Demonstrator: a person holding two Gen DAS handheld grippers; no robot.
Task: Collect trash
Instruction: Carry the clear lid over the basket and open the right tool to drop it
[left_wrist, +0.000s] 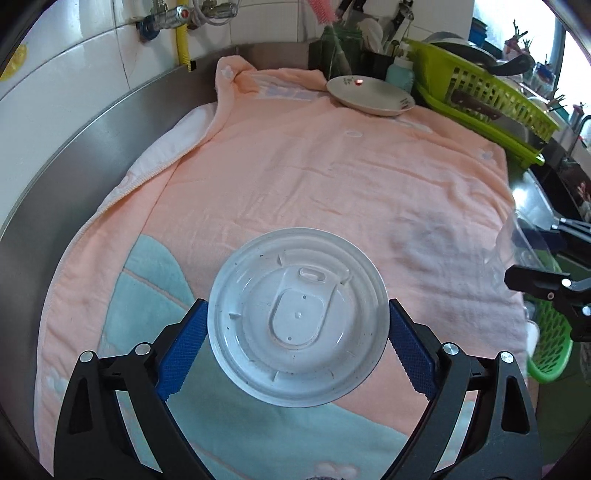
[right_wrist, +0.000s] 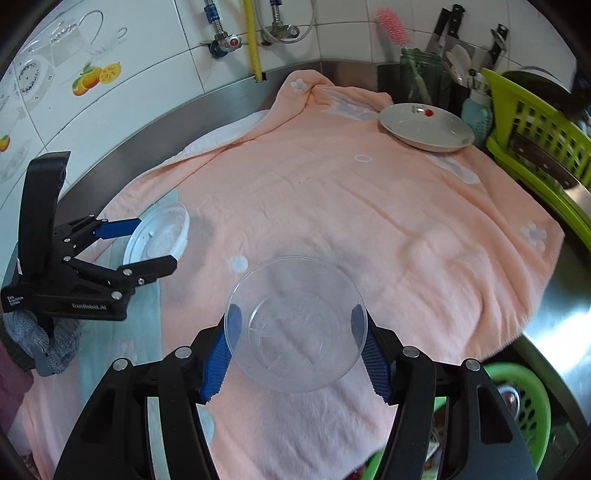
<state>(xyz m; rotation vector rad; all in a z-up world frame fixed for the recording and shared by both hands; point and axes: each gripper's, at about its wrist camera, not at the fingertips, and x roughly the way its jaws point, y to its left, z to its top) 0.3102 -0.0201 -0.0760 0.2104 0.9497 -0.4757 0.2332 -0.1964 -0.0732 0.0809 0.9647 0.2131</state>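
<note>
A tiled kitchen corner framed a steel worktop (right_wrist: 561, 295) draped in a pink towel (right_wrist: 332, 221). The left gripper (left_wrist: 298, 345) clamped a white plastic lid (left_wrist: 298, 314) across its rim, lifted clear of the cloth; the right gripper (right_wrist: 295, 332) pinched a clear cup (right_wrist: 295, 325) likewise, seemingly bound for the green basket (right_wrist: 524, 398) past the towel's near-right edge. The middle lay bare; a plate (right_wrist: 428, 127) sat far back.

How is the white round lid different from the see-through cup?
The white lid is opaque and flat; the clear cup is see-through and deeper. The lid sits between the left gripper's blue pads; the cup is held in the right gripper. Both are round plastic, above the pink towel.
</note>
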